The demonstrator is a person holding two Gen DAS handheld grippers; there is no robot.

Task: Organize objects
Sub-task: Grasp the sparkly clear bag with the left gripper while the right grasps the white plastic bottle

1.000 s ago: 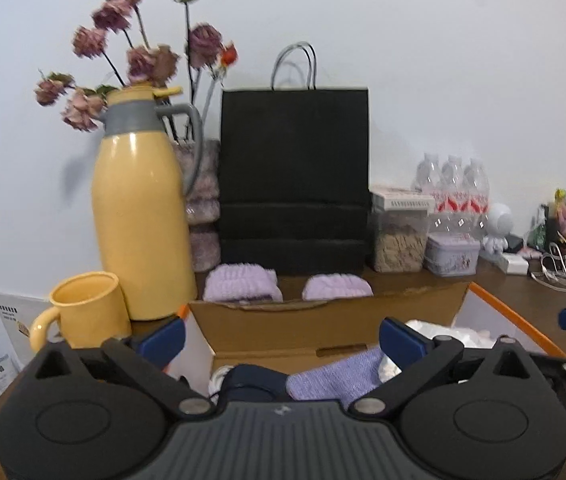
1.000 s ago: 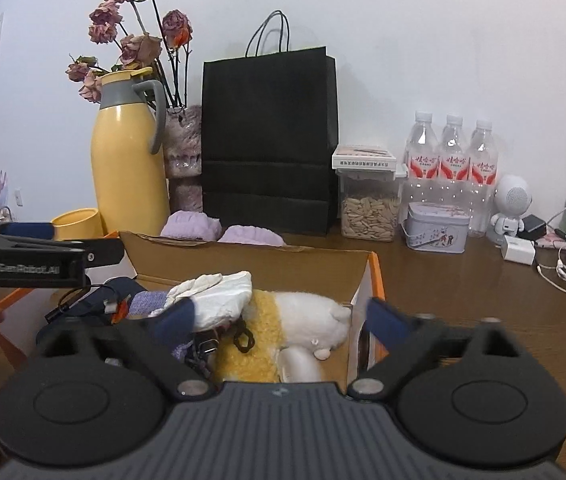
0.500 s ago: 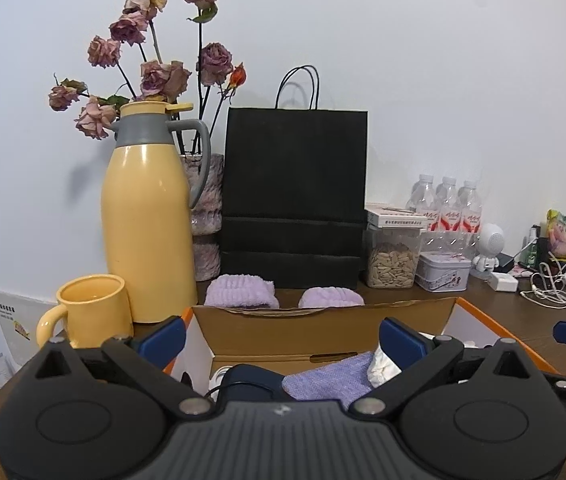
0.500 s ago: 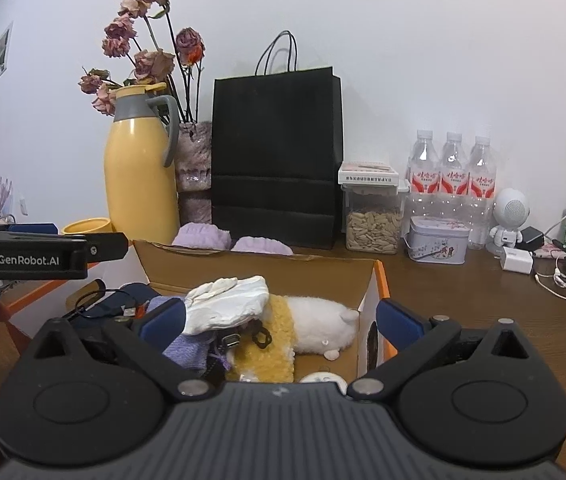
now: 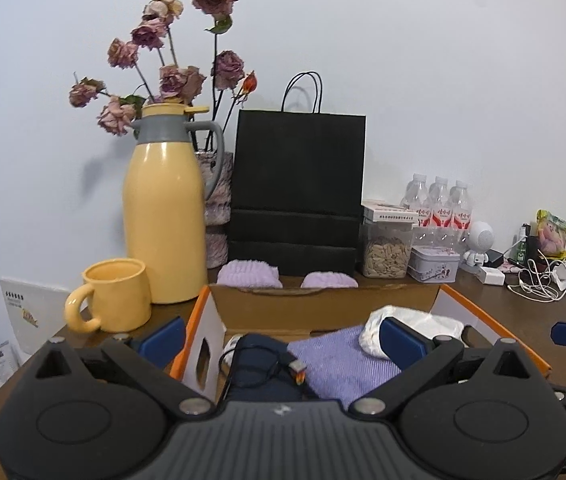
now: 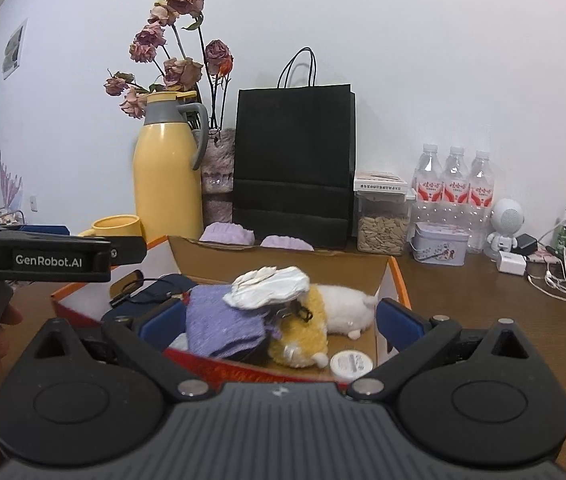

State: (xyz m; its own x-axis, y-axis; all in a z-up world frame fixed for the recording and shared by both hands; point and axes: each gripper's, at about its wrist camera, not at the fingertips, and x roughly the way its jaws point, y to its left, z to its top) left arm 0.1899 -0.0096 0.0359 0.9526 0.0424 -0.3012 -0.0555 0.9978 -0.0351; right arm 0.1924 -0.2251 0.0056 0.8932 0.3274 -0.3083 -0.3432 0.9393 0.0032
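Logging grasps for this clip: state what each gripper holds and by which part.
Nothing is held. The left gripper and the right gripper are both open, above the cardboard box.

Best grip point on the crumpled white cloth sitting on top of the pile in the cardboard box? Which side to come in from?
Judgement only: take the crumpled white cloth from above, pinching its raised folded ridge at the left end. It lies topmost, resting on the folded purple knit cloth and the yellow-and-white plush toy, so a top approach avoids the cardboard box walls. The right gripper, open, looks best placed.
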